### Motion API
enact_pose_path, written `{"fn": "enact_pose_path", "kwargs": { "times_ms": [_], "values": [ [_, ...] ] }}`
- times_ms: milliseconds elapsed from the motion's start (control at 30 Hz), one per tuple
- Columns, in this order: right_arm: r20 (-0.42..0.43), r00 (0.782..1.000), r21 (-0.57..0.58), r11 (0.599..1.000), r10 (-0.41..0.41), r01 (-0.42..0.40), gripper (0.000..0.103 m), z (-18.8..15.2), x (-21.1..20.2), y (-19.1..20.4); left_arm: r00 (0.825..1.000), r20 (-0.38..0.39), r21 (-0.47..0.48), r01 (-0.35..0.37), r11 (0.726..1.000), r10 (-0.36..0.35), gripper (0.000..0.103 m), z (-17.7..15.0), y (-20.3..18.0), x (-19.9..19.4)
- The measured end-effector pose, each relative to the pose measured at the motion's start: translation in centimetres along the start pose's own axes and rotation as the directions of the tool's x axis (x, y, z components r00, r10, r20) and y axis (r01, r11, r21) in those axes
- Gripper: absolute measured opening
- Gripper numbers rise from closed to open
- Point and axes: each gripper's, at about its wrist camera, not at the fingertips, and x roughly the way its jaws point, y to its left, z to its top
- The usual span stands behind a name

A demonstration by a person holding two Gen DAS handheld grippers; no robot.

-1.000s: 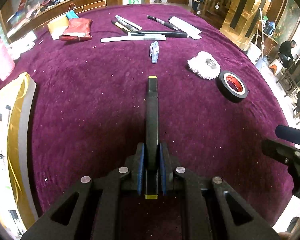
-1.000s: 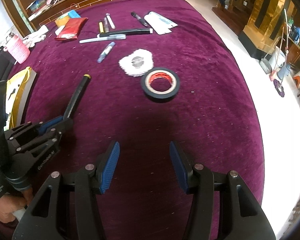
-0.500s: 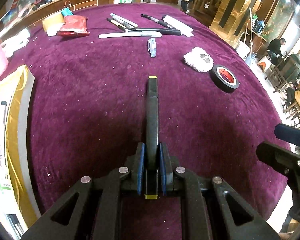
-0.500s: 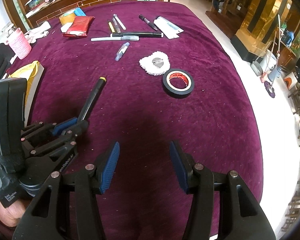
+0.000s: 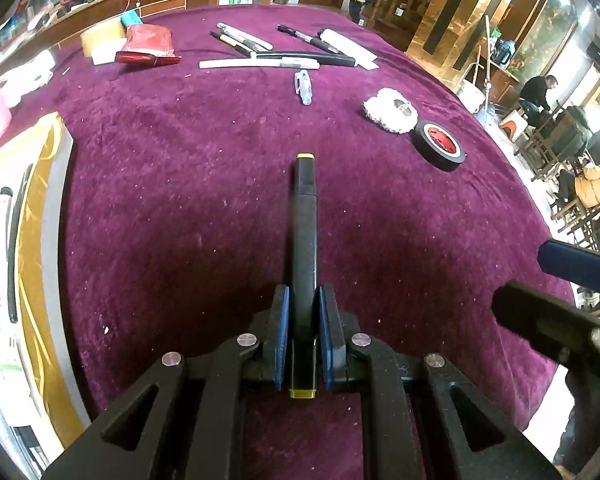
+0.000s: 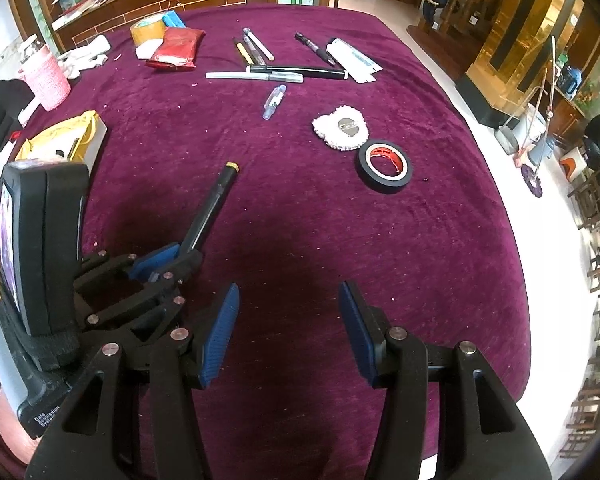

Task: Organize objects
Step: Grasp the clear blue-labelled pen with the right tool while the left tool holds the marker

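My left gripper (image 5: 304, 308) is shut on a black marker with yellow ends (image 5: 305, 220) and holds it pointing forward above the purple tablecloth (image 5: 180, 200). The right wrist view shows the same marker (image 6: 212, 204) in the left gripper (image 6: 168, 256). My right gripper (image 6: 288, 320) is open and empty, low over the cloth near the front edge, to the right of the left one. A yellow-edged box (image 5: 24, 240) with pens in it lies at the left.
A black tape roll (image 6: 384, 166) and a white fluffy pad (image 6: 340, 128) lie right of centre. A small clear bottle (image 6: 273, 101), several pens (image 6: 276, 74), a red pouch (image 6: 178, 48) and a pink cup (image 6: 46, 80) lie farther back. The table edge drops off on the right.
Both grippers have drawn back toward the near edge and a little left; the far objects look smaller. The marker stays clamped in the left gripper.
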Motion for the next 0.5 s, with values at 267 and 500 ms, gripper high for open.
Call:
{"fn": "enact_pose_path", "kwargs": {
  "times_ms": [267, 500],
  "values": [
    [0.004, 1.000, 0.096, 0.995, 0.019, -0.019, 0.051, 0.6, 0.4, -2.2, 0.998, -0.017, -0.052, 0.056, 0.997, -0.057, 0.011, 0.1, 1.2, -0.1],
    [0.033, 0.996, 0.190, 0.978, 0.079, -0.084, 0.051, 2.7, 1.1, -7.0, 0.999, -0.027, -0.080, 0.036, 0.996, -0.038, 0.037, 1.7, 0.9, 0.5]
  ]
}}
